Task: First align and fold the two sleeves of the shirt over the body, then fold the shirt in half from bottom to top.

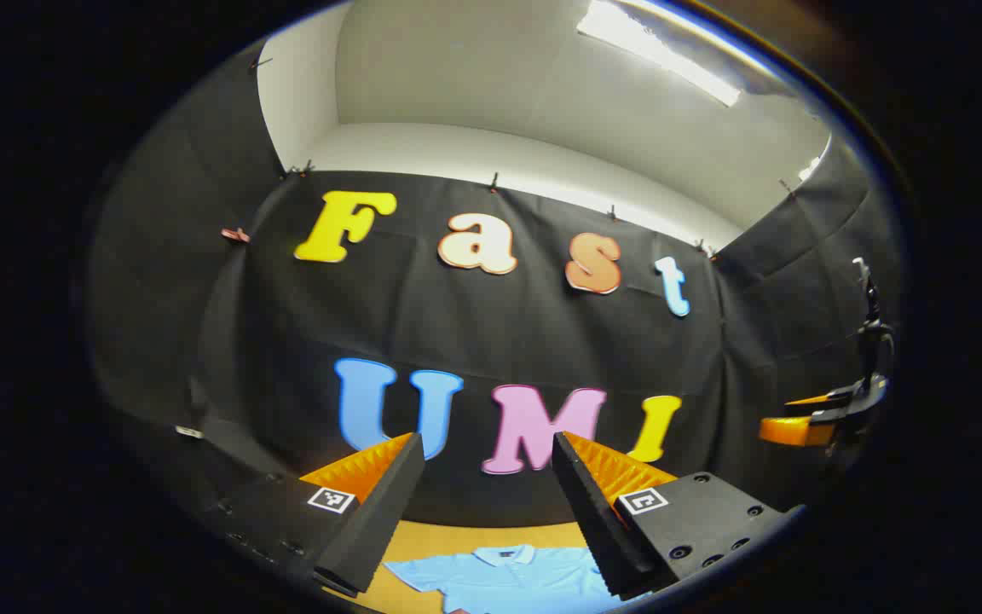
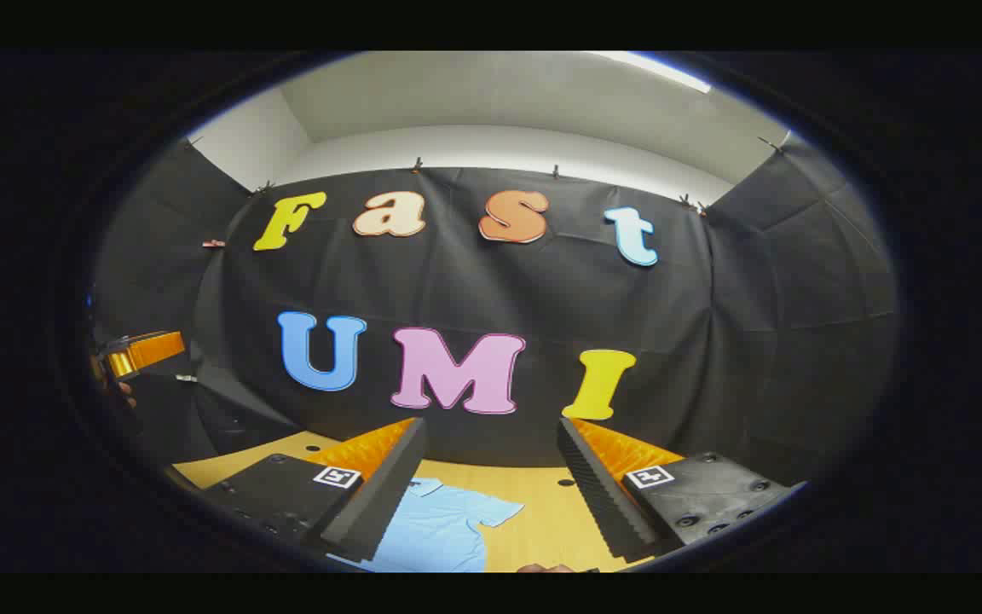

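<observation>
Left gripper view: both tongs, left tongs (image 1: 487, 486) and right tongs (image 2: 491, 477), gape empty high above the shirt (image 1: 499, 580) flat on the counter (image 2: 551, 520); a careless descent might pinch both layers.

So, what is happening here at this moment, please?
A person holds one gripper in each hand, above a wooden table. A light blue shirt lies flat on it, collar toward the wall, a short sleeve spread out to the side. The left gripper and the right gripper both hang in the air with jaws apart, holding nothing. Neither touches the shirt, so the folding has not yet begun.
</observation>
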Demonstrator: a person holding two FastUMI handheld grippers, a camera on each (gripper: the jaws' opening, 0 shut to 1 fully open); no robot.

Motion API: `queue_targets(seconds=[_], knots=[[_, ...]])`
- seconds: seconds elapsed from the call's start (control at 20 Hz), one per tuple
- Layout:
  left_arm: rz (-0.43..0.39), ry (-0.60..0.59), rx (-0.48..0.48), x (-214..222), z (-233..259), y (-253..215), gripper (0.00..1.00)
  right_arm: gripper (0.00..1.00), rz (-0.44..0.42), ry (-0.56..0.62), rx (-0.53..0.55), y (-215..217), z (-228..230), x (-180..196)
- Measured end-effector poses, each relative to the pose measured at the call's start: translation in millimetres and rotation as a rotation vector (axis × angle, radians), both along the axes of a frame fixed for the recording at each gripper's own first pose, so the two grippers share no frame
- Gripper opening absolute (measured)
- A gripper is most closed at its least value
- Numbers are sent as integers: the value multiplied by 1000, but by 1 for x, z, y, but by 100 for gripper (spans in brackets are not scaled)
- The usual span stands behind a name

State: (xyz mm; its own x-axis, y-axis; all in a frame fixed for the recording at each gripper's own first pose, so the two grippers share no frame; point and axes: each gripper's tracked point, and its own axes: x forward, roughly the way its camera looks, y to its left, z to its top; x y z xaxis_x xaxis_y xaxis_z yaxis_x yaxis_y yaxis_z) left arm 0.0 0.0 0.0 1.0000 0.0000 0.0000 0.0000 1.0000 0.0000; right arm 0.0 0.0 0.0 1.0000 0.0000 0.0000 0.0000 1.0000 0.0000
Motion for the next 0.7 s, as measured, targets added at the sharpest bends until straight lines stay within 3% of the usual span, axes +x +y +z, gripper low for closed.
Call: queue_targets(seconds=[0.2,0.7], knots=[[16,3,42,8,-1,5,96,94,-34,-4,23,-8,1,-2],[91,113,39,13,-28,38,96,95,-46,28,7,-3,-15,6]])
